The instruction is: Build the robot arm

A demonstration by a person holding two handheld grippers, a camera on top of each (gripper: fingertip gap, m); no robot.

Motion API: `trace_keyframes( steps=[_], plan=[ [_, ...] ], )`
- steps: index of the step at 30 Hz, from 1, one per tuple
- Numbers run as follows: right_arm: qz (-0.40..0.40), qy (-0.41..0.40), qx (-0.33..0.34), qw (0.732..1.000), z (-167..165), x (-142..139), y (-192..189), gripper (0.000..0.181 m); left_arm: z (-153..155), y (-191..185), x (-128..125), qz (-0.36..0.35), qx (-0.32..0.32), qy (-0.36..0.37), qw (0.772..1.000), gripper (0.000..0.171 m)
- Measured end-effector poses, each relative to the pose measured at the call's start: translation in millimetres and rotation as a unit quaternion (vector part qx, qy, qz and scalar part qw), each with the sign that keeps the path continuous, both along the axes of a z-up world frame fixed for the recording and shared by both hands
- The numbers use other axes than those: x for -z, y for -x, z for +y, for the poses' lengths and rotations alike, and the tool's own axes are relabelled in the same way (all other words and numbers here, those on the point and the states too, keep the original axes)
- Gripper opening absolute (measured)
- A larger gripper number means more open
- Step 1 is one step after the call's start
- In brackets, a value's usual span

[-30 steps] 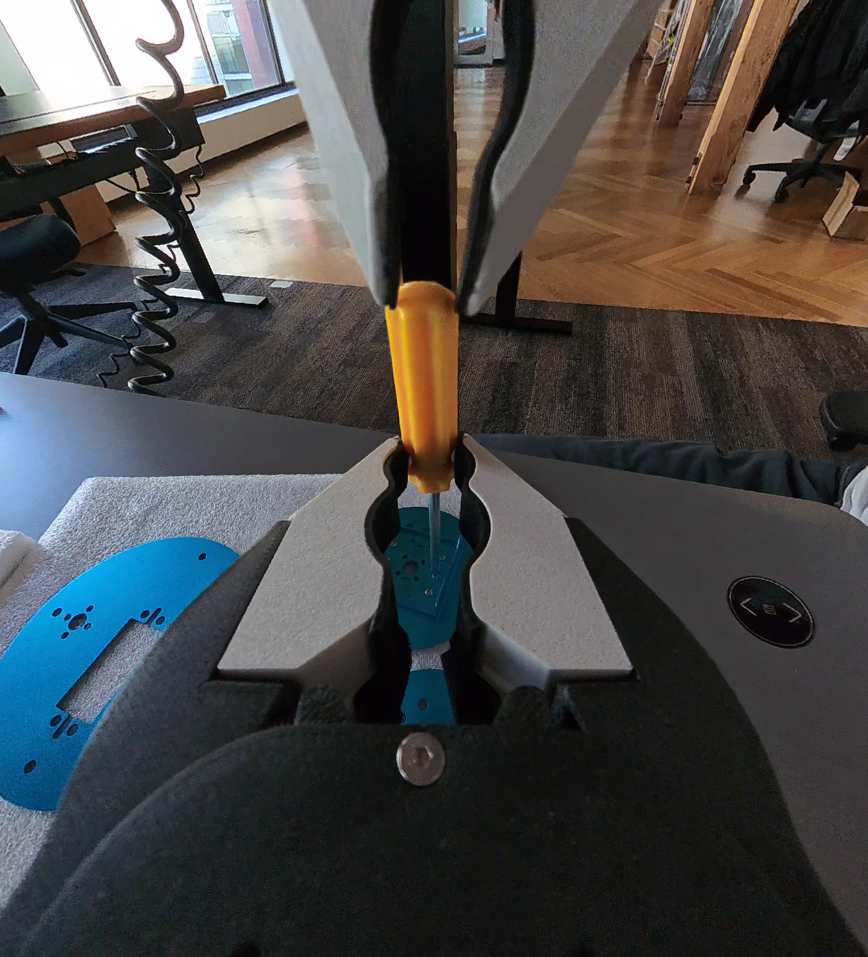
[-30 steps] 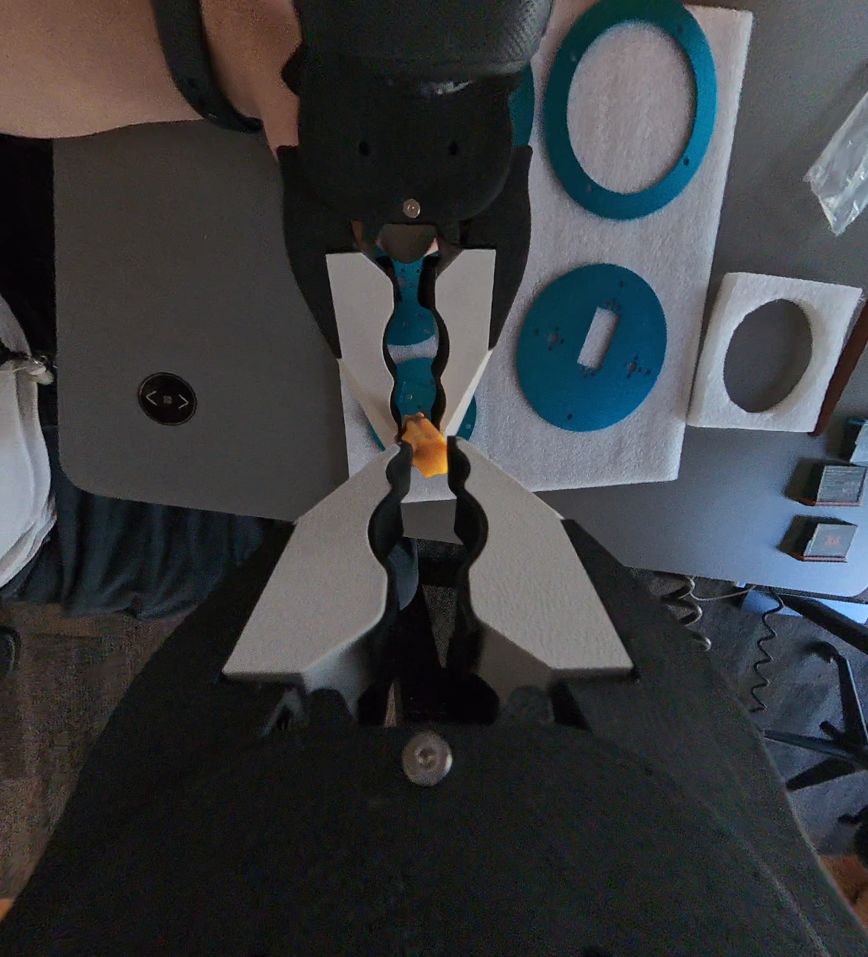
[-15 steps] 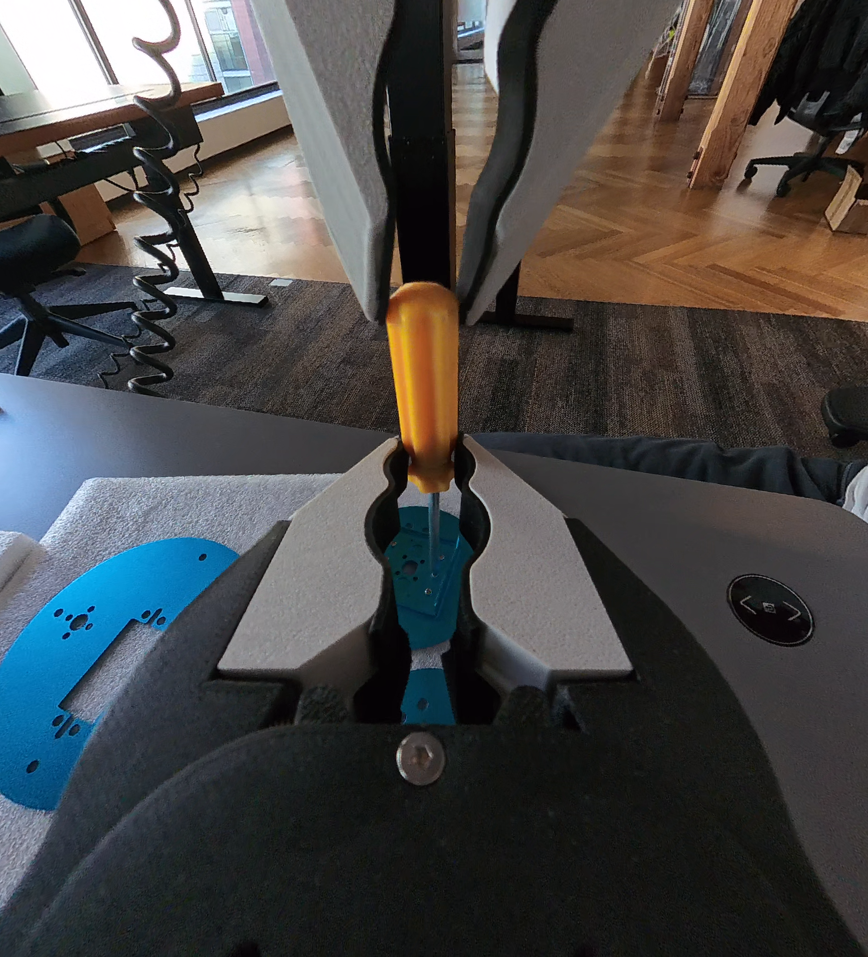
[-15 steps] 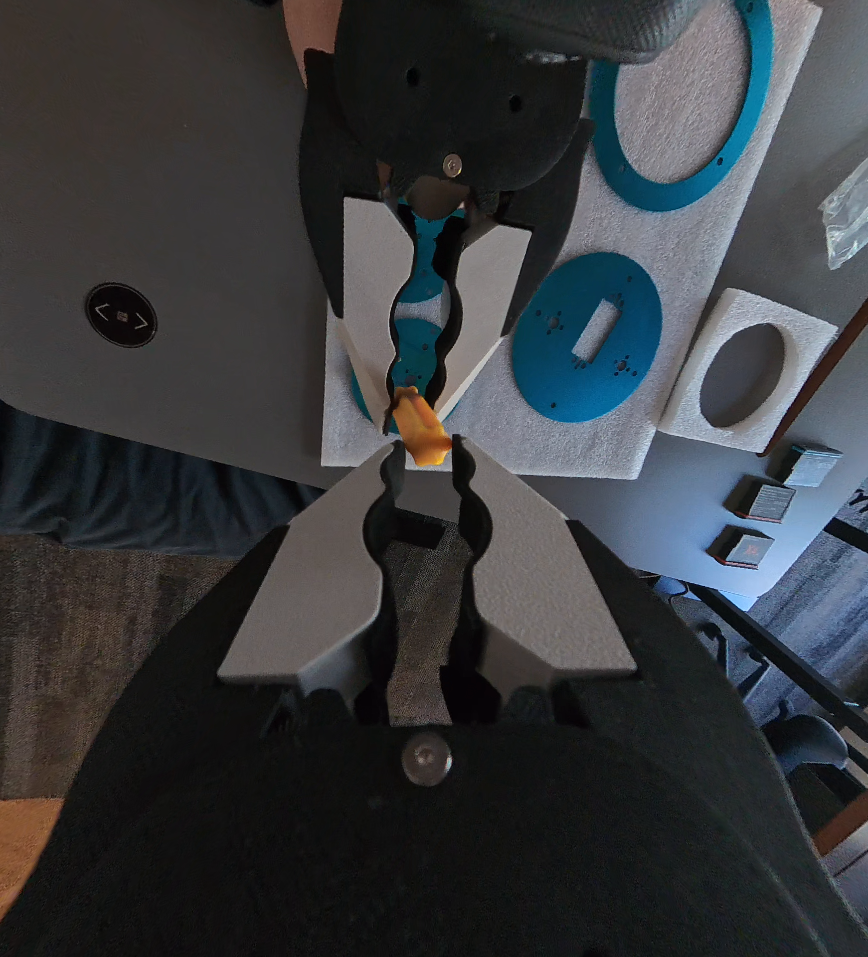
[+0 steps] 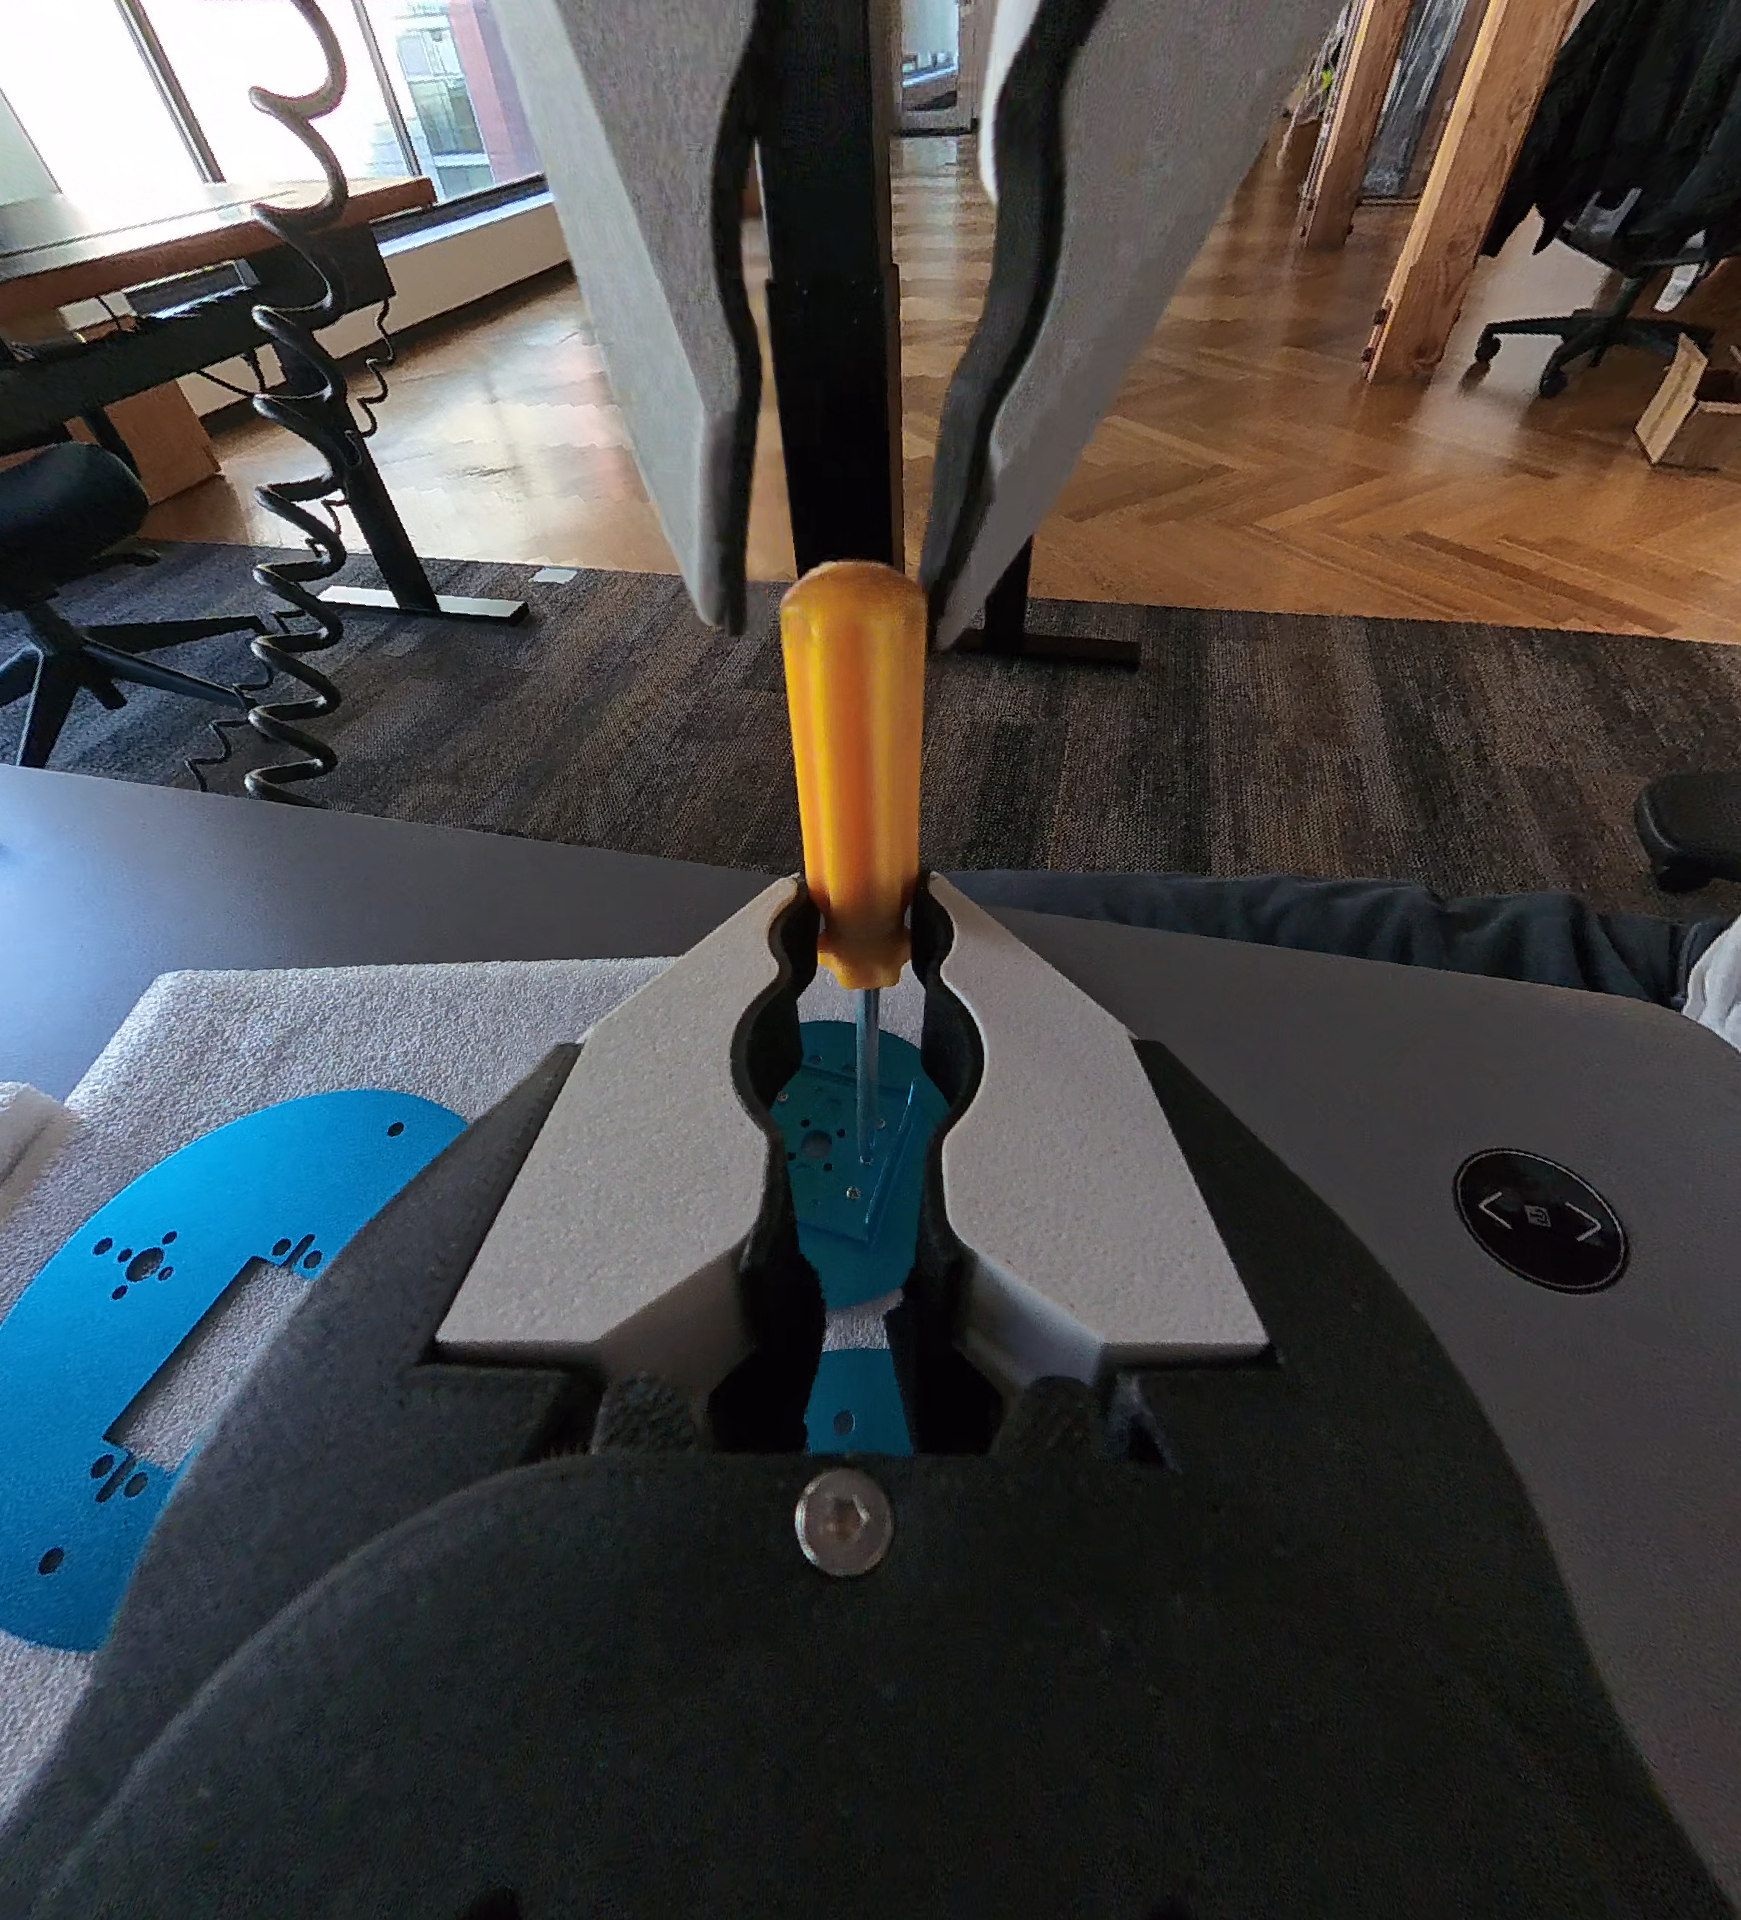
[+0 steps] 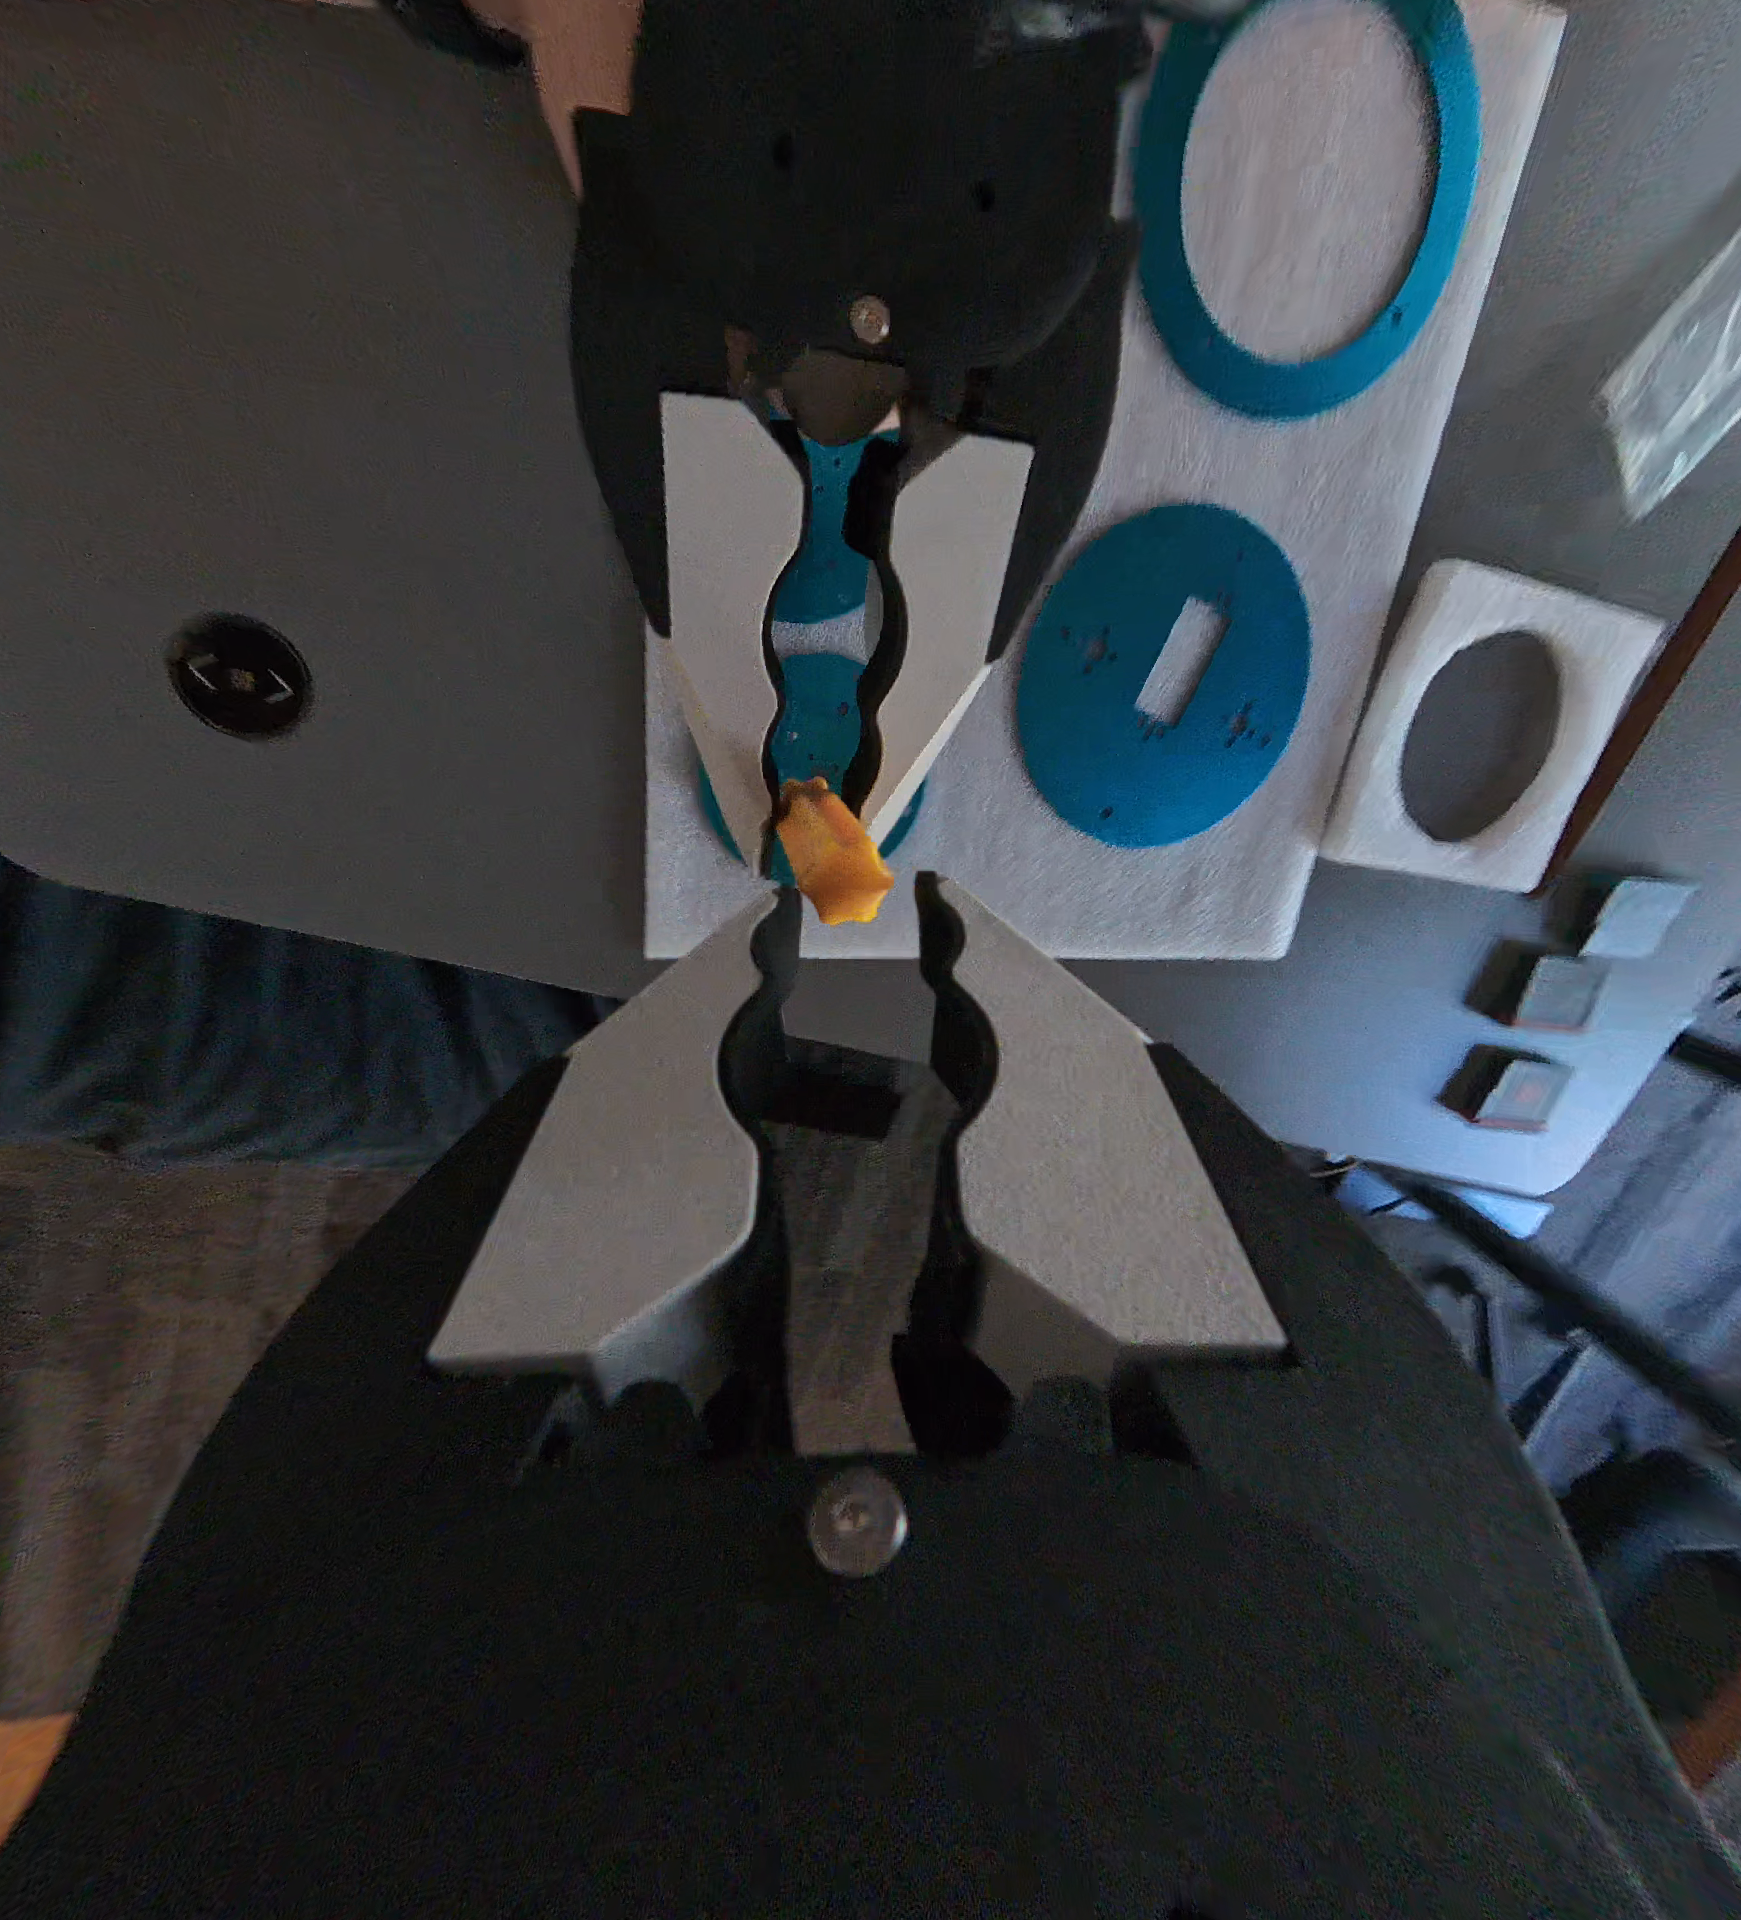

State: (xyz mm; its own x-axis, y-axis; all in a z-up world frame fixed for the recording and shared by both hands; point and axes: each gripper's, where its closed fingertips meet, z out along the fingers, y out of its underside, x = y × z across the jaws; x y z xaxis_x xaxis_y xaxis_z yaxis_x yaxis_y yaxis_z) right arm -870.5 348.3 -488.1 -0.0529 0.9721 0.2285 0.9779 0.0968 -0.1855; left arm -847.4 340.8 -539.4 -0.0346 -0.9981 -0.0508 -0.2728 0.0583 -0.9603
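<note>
An orange-handled screwdriver (image 5: 853, 748) stands upright, its thin shaft resting on a small blue plate with holes (image 5: 835, 1153) on a blue disc. My left gripper (image 5: 861, 894) is shut on the lower end of the handle. My right gripper (image 5: 835, 618) hangs above, open, one finger on each side of the handle top, not gripping it. In the right wrist view the right gripper (image 6: 850, 894) looks straight down on the handle's end (image 6: 830, 857), with the left gripper's body behind it.
A white foam pad (image 5: 326, 1018) on the grey table (image 5: 1261, 1039) carries a blue disc with a rectangular slot (image 6: 1162, 675) and a blue ring (image 6: 1292, 384). A foam block with an oval hole (image 6: 1365, 831), small dark blocks (image 6: 1557, 992) and a plastic bag (image 6: 1728, 332) lie beyond. The grippers' ends are close to 6 cm from one another.
My right gripper has opened and let go of the handle top, and its view has turned. The left gripper and the screwdriver have stayed put.
</note>
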Motion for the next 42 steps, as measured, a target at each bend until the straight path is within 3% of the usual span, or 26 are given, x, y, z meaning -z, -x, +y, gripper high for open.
trace_keyframes(
  steps=[3, 7, 12, 16, 18, 22, 24, 26, 30, 33, 35, 37, 39, 42],
  plan=[
    [0.002, 0.003, -0.052, 0.999, -3, 2, 4, 0.018, 0, 0, 0, 0.001, 0.002, 0.0, 1.0, 0.016],
    [0.003, 0.009, -0.057, 0.998, -4, 4, 5, 0.018, -1, 0, 0, 0.0, 0.001, 0.0, 1.0, 0.016],
    [0.031, 0.061, 0.112, 0.991, -3, 6, 2, 0.019, 0, 0, 0, 0.001, -0.001, -0.003, 1.0, 0.016],
    [0.069, 0.096, 0.283, 0.952, -1, 7, -1, 0.018, 1, -1, 1, 0.005, -0.006, -0.005, 1.0, 0.015],
    [0.073, 0.097, 0.262, 0.958, -1, 7, 0, 0.018, 1, -1, 1, 0.004, -0.004, -0.004, 1.0, 0.015],
    [0.052, 0.029, 0.068, 0.996, -2, 1, 4, 0.026, 1, 0, 1, 0.002, -0.003, -0.003, 1.0, 0.015],
    [0.06, 0.02, 0.042, 0.997, 0, -2, 9, 0.025, 2, 0, 1, 0.002, -0.003, -0.001, 1.0, 0.015],
    [0.042, 0.049, 0.058, 0.996, -1, 3, 6, 0.017, 1, 0, 1, 0.002, -0.003, -0.002, 1.0, 0.015],
    [0.021, 0.057, 0.098, 0.993, 2, 10, 4, 0.018, 2, 1, 1, 0.003, -0.005, 0.001, 1.0, 0.015],
    [0.025, 0.072, 0.197, 0.977, 0, 11, 2, 0.018, 2, 1, 1, 0.006, -0.006, 0.0, 1.0, 0.015],
    [0.062, 0.088, 0.32, 0.941, 2, 12, 4, 0.018, 4, 1, 2, 0.009, -0.011, 0.0, 1.0, 0.017],
    [0.099, 0.097, 0.376, 0.916, 4, 13, 5, 0.019, 5, 1, 2, 0.008, -0.014, 0.005, 1.0, 0.017],
    [0.095, 0.102, 0.357, 0.923, 3, 13, 5, 0.019, 5, 1, 2, 0.005, -0.012, 0.006, 1.0, 0.016],
    [0.06, 0.081, 0.221, 0.97, 3, 10, 4, 0.018, 4, 0, 2, 0.004, -0.01, 0.004, 1.0, 0.016]
  ],
)
